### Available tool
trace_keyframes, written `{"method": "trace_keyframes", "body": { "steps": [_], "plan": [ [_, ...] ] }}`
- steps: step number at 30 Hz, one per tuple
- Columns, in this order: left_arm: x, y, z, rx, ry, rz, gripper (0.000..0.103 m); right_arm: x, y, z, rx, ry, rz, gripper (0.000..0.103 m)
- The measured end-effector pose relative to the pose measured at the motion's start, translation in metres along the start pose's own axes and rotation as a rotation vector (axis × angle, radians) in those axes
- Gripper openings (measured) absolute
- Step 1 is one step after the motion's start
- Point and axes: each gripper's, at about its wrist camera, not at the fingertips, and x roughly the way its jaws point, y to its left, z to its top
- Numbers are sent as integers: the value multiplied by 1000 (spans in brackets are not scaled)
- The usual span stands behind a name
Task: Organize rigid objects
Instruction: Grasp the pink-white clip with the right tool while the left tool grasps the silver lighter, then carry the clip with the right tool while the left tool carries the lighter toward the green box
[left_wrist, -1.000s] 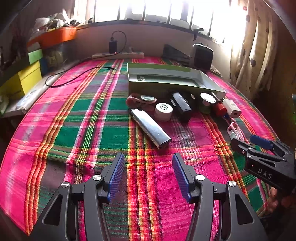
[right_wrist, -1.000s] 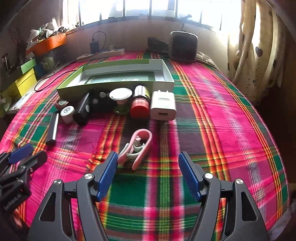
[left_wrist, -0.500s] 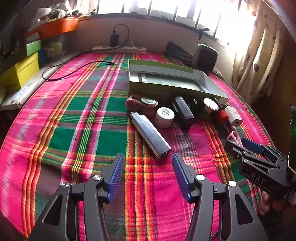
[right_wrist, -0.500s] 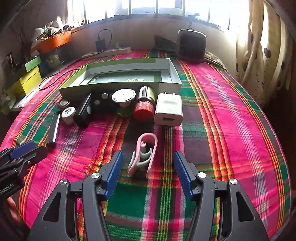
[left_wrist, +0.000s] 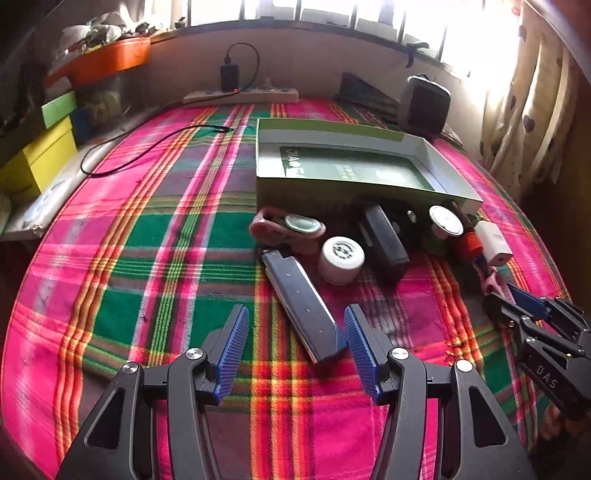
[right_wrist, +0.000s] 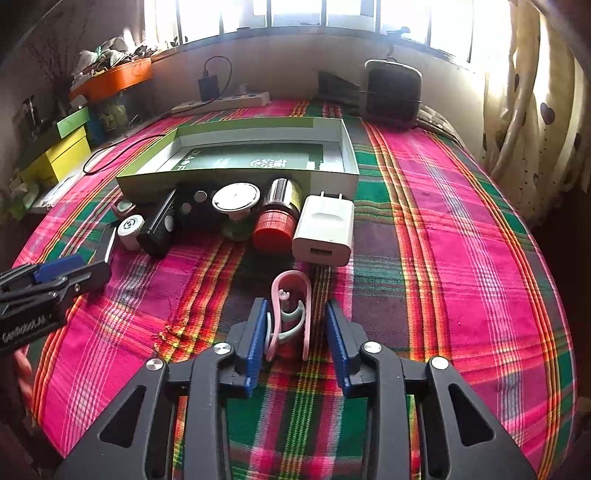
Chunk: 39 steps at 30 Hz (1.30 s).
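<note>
A pink and grey clip (right_wrist: 290, 284) stands on the plaid cloth between the fingers of my right gripper (right_wrist: 295, 308). The jaws are closing; the left pad touches the clip and a gap remains at the right pad. My left gripper (left_wrist: 295, 314) is open, and the near end of a flat dark metal bar (left_wrist: 295, 291) lies between its fingers, close to the right one. A green tray box (right_wrist: 236, 175) sits behind a row of items: a white charger (right_wrist: 325, 229), a red-capped bottle (right_wrist: 275, 221), a white-lidded jar (right_wrist: 236, 199) and a black case (right_wrist: 159, 229).
A small white round jar (left_wrist: 341, 258) and a pink holder (left_wrist: 288, 229) lie by the bar. A power strip (left_wrist: 240, 96), a black cable (left_wrist: 147, 144) and a dark speaker (right_wrist: 393, 92) are at the back. Coloured boxes (left_wrist: 40, 155) stand at the left, a curtain (right_wrist: 524, 110) at the right.
My right gripper moved forward and its jaws narrowed around the pink clip. My left gripper moved forward, and the bar's end now lies between its fingers.
</note>
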Motion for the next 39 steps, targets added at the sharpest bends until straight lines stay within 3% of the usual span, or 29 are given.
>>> {"method": "trace_keyframes", "body": {
  "steps": [19,21,26,29,37,39],
  "plan": [
    [12,23,16,52,-10,57,52,4,-6,5,-40,9,31,31],
    [12,23,17,52,-10,56,50,4,-7,4,-35,9,38,32],
    [13,20,18,80,-10,45,31,5,-8,4,-42,10,33,32],
    [14,20,20,83,-10,30,25,4,-7,4,-42,8,32,32],
    [15,21,21,69,-12,9,22,4,-6,4,-44,8,30,32],
    [15,21,21,65,-12,6,22,4,-5,4,-47,7,33,26]
  ]
}}
